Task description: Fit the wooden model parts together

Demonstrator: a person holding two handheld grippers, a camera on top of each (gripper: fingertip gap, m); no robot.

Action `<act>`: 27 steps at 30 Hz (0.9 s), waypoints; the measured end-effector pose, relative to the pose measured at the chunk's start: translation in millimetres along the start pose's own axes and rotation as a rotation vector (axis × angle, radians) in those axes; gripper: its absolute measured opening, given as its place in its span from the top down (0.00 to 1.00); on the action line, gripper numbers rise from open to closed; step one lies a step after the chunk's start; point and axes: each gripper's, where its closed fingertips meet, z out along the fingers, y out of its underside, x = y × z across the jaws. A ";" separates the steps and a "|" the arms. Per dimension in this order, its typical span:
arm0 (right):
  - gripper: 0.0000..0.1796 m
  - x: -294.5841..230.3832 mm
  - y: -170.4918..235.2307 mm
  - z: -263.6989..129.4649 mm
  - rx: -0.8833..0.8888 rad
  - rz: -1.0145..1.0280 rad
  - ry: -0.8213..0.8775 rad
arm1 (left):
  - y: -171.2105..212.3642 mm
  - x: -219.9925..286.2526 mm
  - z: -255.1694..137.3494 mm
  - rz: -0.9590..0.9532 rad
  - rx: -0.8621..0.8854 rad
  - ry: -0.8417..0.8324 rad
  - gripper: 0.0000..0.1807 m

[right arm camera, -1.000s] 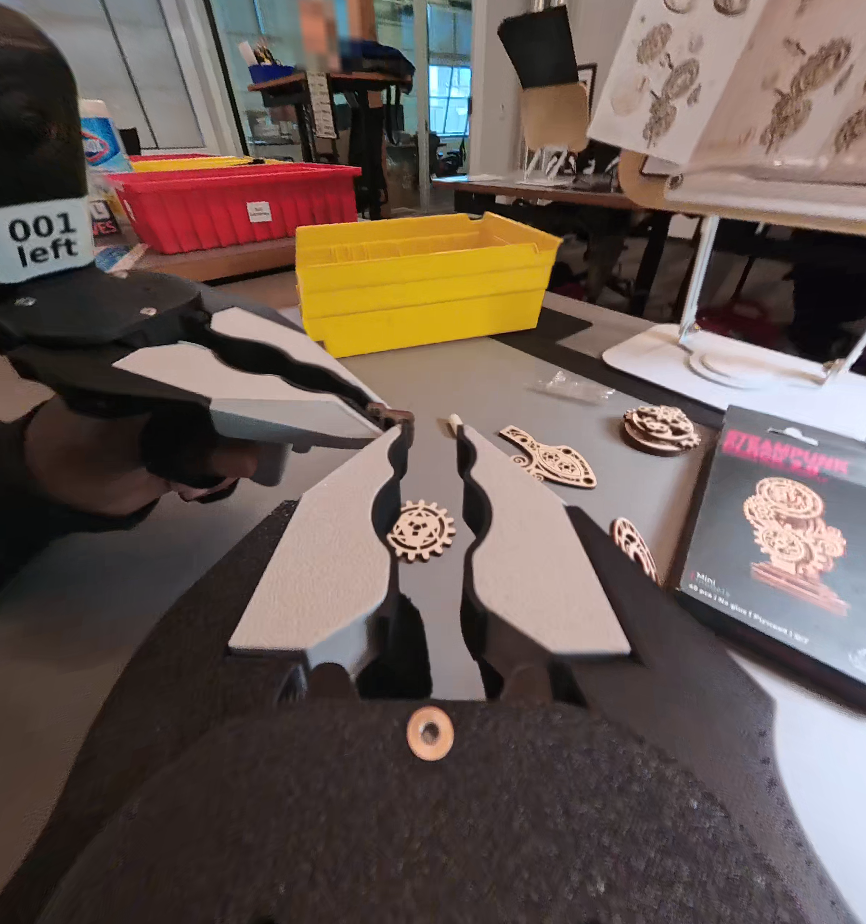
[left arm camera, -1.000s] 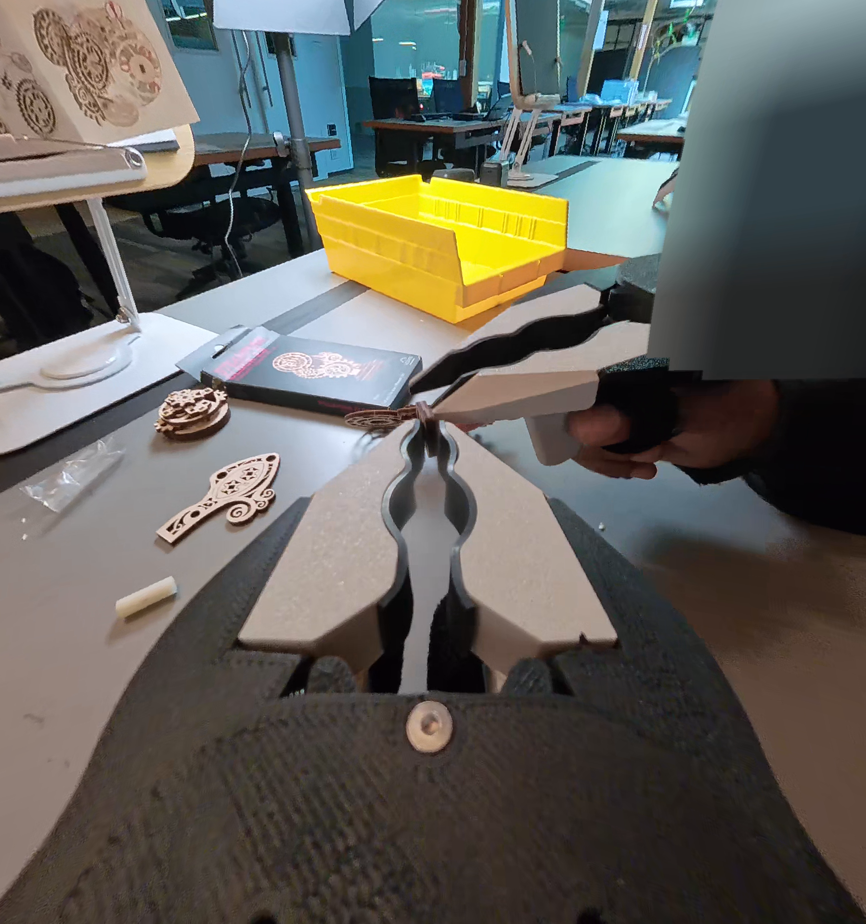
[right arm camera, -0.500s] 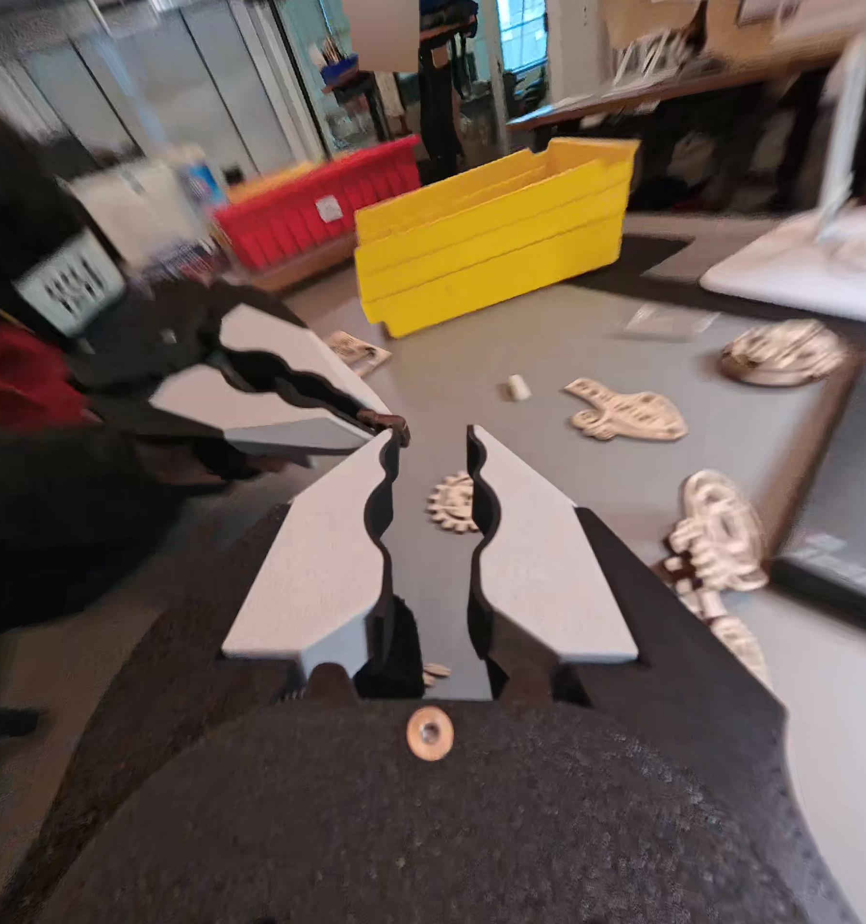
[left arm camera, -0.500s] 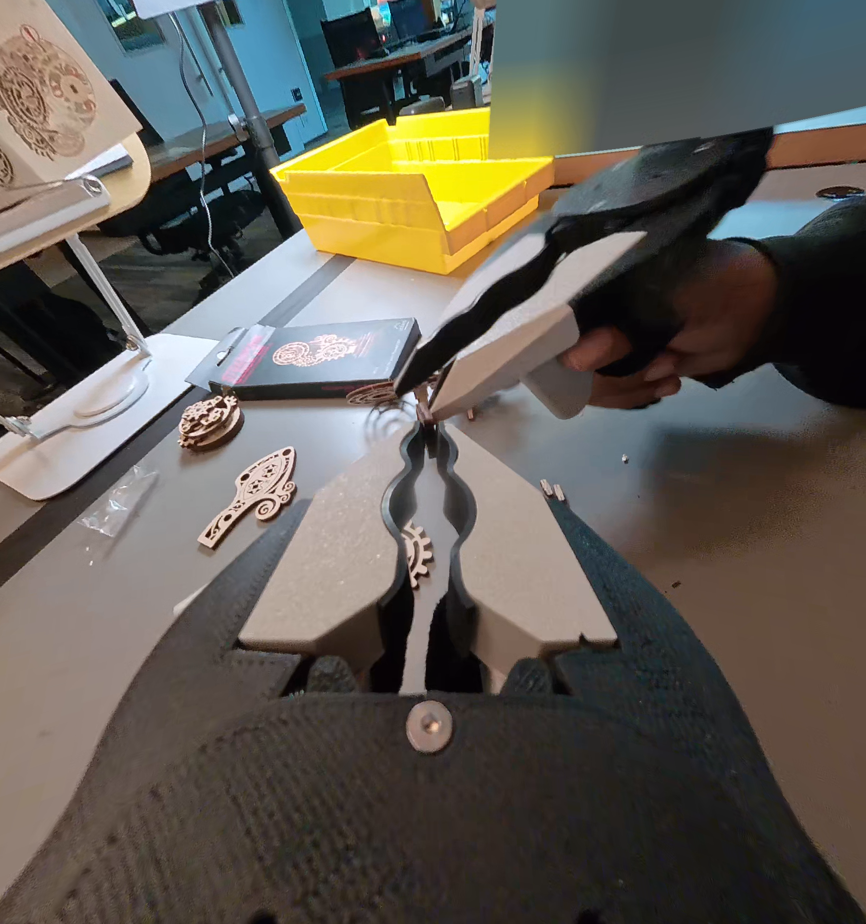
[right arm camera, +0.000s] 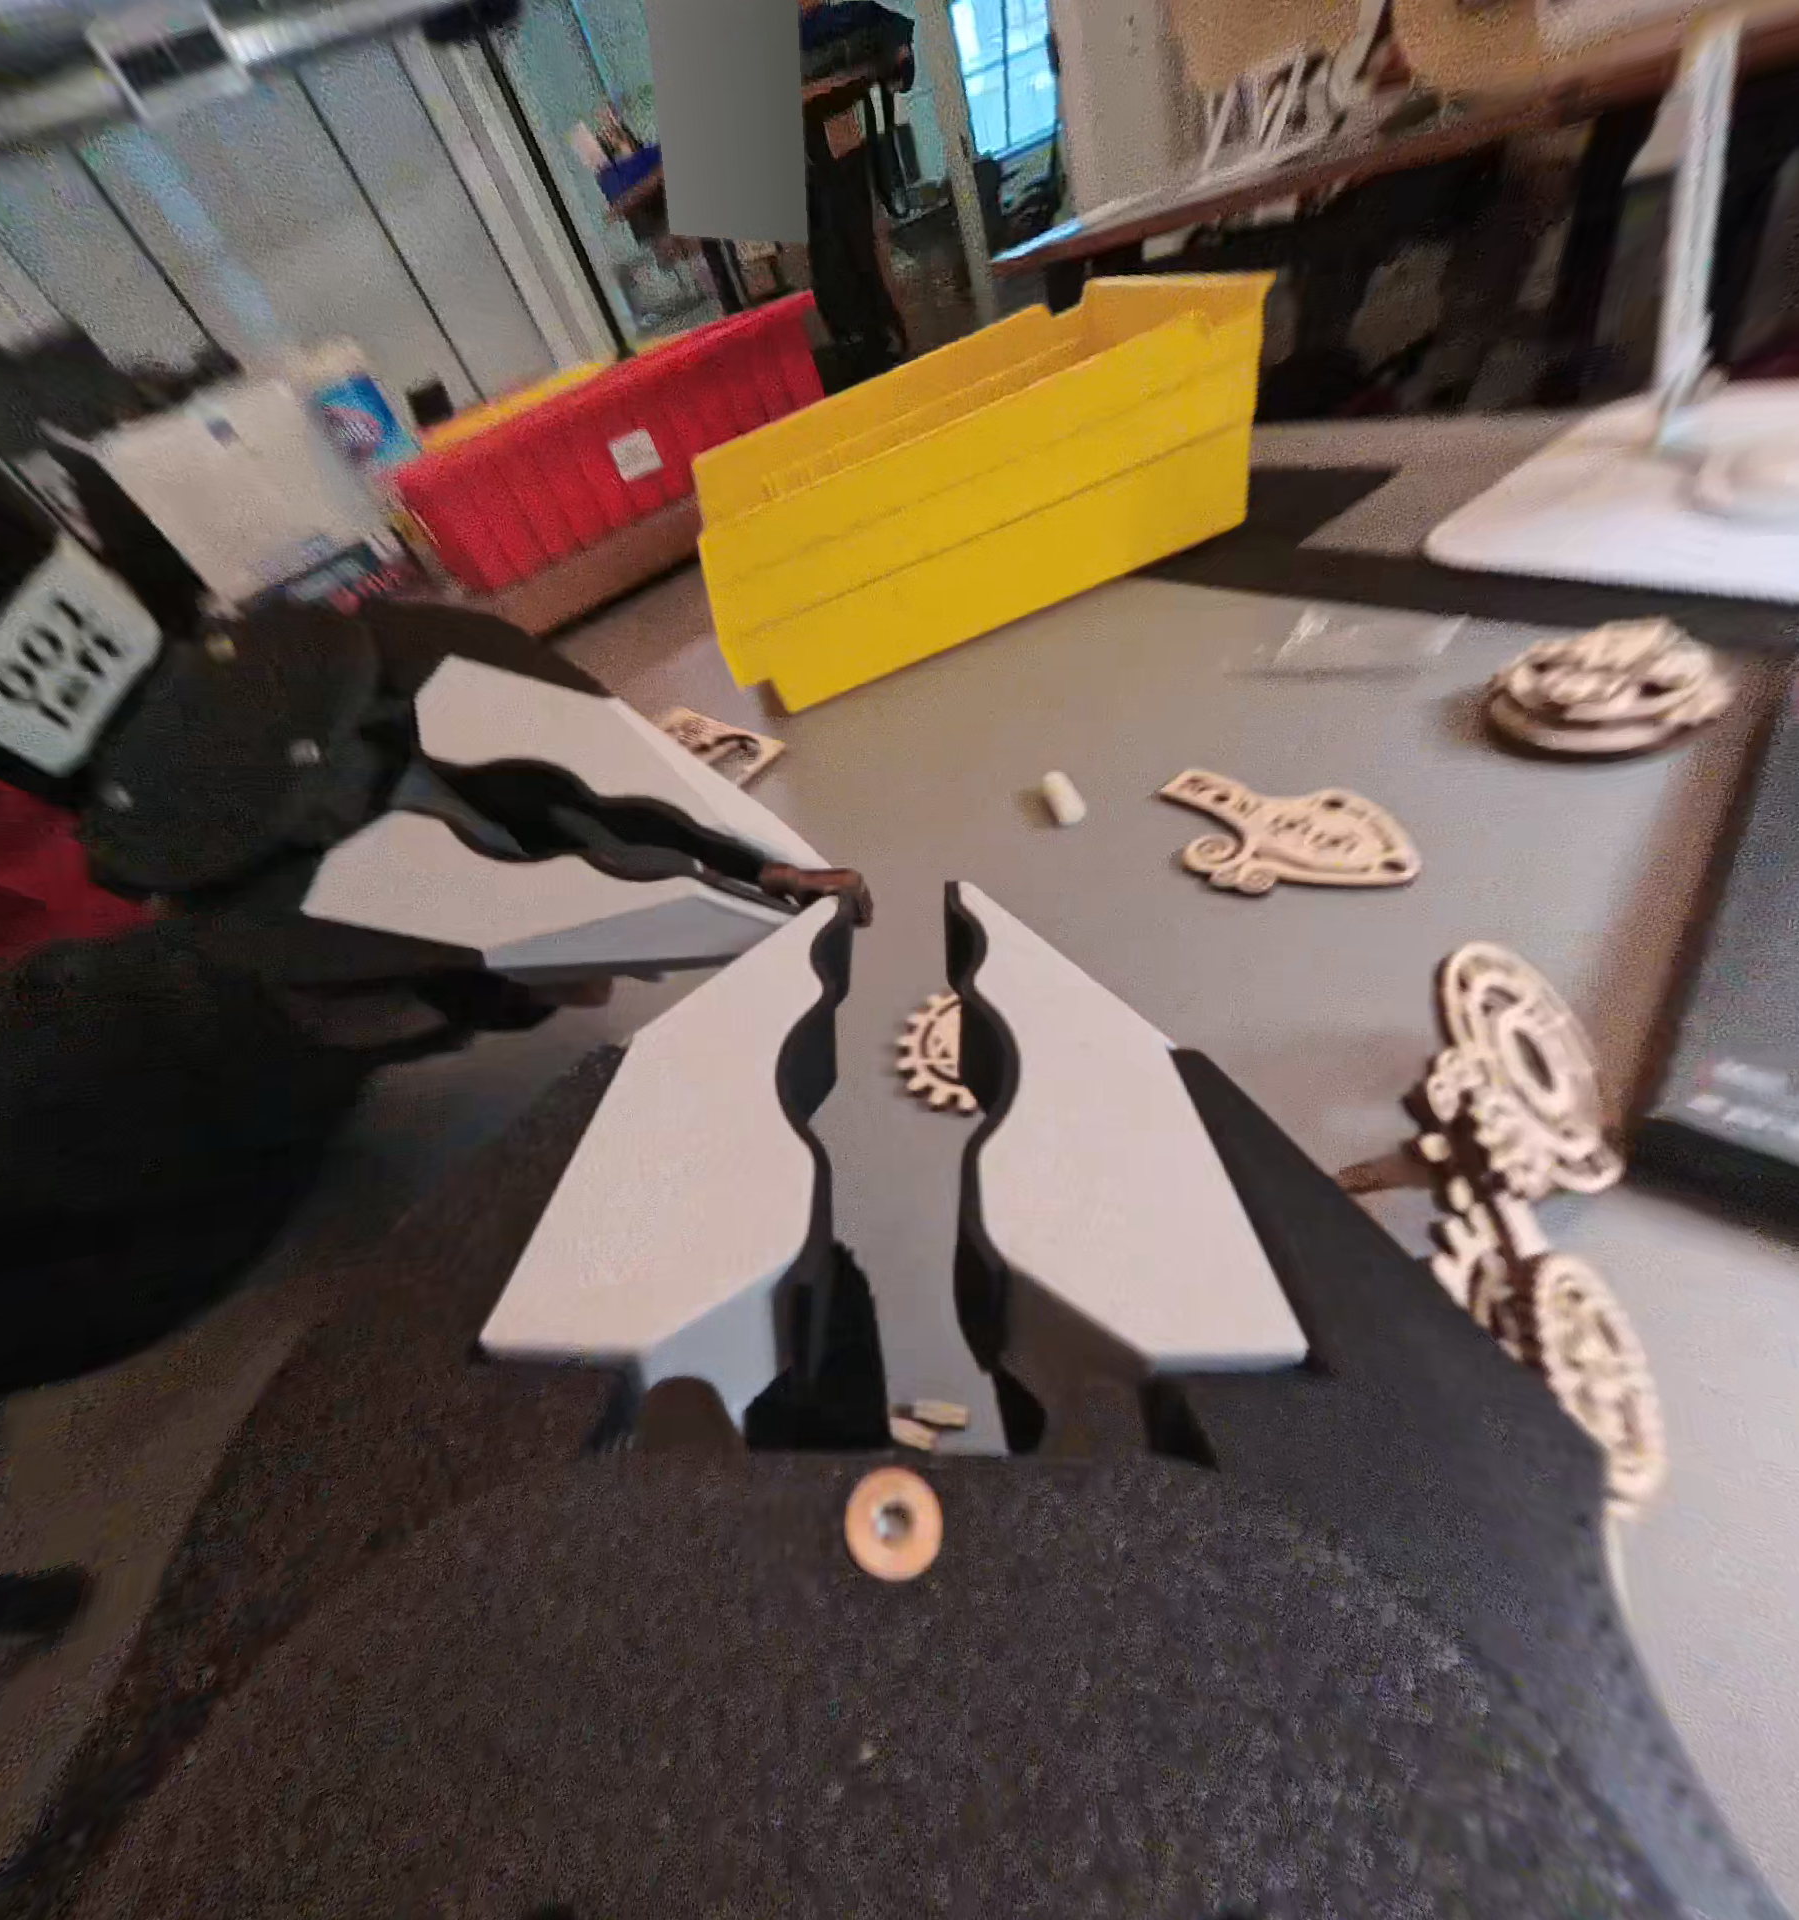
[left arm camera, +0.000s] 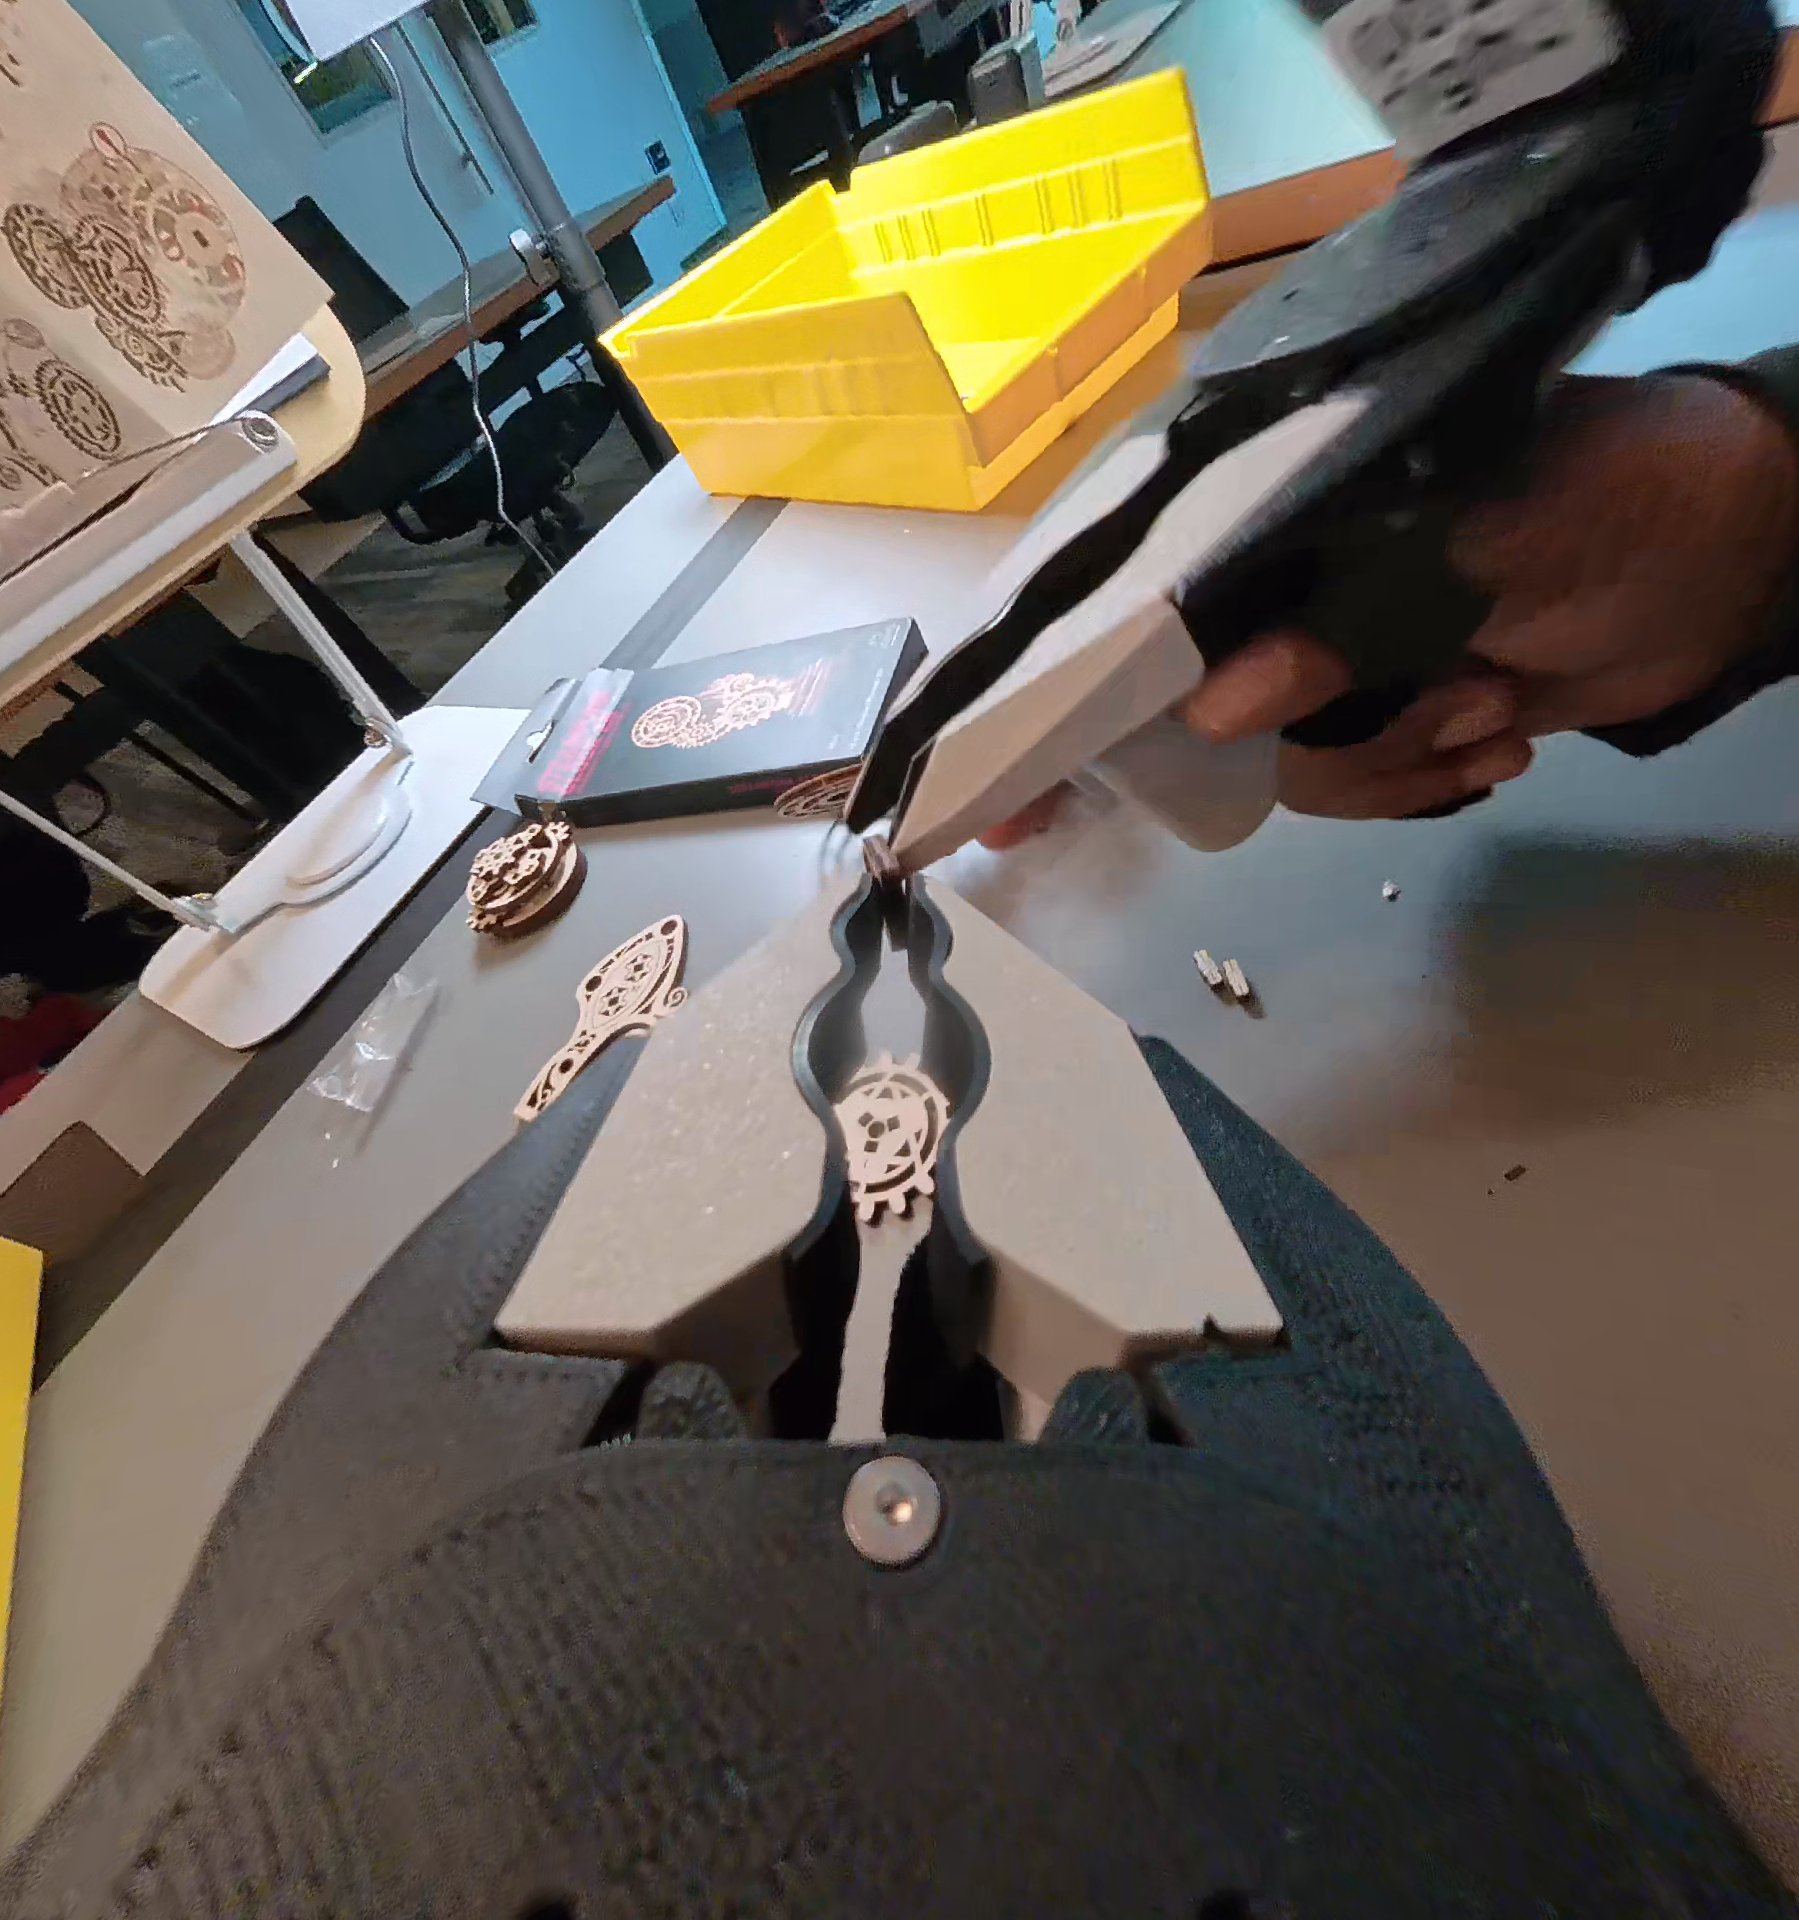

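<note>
Small wooden peg (left arm camera: 879, 864) upright in left gripper (left arm camera: 884, 883)

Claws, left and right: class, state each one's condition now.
Left claw: shut on a small dark wooden piece.
Right claw: open, holding nothing.

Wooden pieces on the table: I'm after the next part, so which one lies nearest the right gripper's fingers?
The small gear, lying flat just beneath the open fingers; the others sit farther out.
</note>
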 end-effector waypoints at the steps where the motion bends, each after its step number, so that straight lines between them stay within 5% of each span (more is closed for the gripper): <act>1: 0.93 -2.3 -3.0 -0.7 0.006 -0.150 0.049 | -1.7 -0.5 -0.7 -0.010 0.009 0.006 0.99; 4: 0.96 -8.2 -3.2 -4.3 0.022 -0.353 0.077 | -2.4 3.0 -1.7 0.058 0.004 0.004 0.99; 10: 0.83 -18.7 -11.6 -19.1 0.071 -0.479 -0.142 | -18.0 15.6 -13.0 0.411 0.071 -0.013 0.99; 14: 0.86 -32.0 -7.5 -26.3 0.073 -0.658 -0.192 | -20.8 24.4 -17.5 0.486 0.107 0.024 0.99; 27: 1.00 -40.7 1.2 -28.4 0.066 -0.899 -0.171 | -16.8 22.7 -16.7 0.307 0.140 0.098 0.96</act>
